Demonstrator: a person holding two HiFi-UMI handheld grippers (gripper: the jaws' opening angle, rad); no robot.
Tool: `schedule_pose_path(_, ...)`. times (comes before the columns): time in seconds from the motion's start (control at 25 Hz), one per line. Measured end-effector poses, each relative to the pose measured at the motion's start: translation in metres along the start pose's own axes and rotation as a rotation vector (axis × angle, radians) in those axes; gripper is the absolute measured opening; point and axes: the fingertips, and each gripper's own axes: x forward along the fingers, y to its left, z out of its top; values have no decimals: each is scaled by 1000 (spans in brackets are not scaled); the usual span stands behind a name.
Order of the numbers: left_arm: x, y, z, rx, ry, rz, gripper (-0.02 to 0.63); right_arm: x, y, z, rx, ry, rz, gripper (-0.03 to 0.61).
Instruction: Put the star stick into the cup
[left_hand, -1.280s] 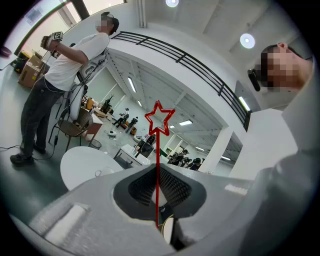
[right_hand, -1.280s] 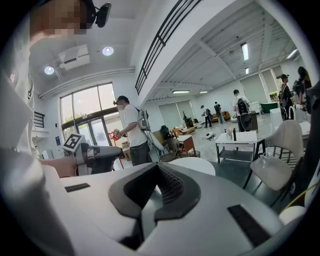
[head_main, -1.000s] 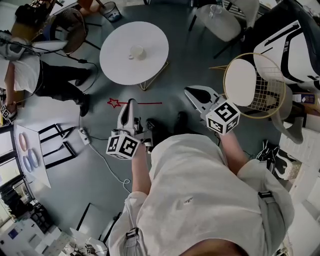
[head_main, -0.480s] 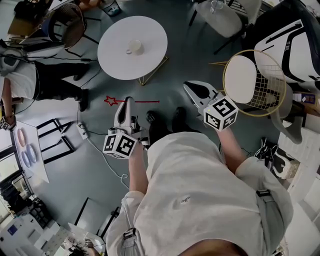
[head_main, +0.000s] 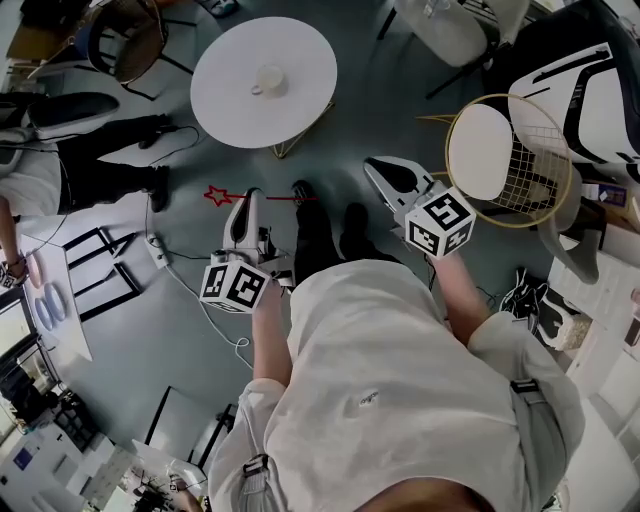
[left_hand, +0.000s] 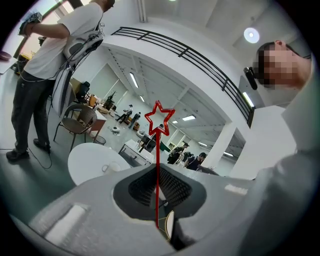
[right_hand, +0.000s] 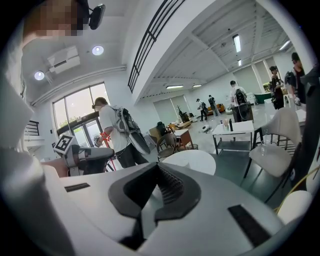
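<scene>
Red star stick (left_hand: 158, 160) is clamped upright in the left gripper's (head_main: 249, 198) jaws, its star standing well past their tips. Ahead of those jaws, across open grey floor (head_main: 350, 150), the cup (head_main: 268, 79) sits on a round white tabletop (head_main: 300, 95). The right gripper (head_main: 382, 171) has its jaws closed on nothing, beside a wire chair (head_main: 510, 160).

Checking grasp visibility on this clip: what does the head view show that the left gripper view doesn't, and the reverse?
Head view only: the right gripper, held apart from the stick. Left gripper view only: the left gripper with its jaws shut on the stick's shaft. Both: the star stick, the round white table and the cup standing on it.
</scene>
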Motion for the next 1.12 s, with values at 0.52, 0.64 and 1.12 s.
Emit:
schedule_pose_path(0.52,46,47,60,18,-5,-86,20,56,-5,48,-9,-45,-95,9)
schedule_pose_path(0.64,57,60,75,19,-3,-110,20,73,-3,61,-10,-58,-114,9)
schedule_pose_path(1.12,93,116,121,8,24,-191,20,135,3,87,2,-80,-201,9)
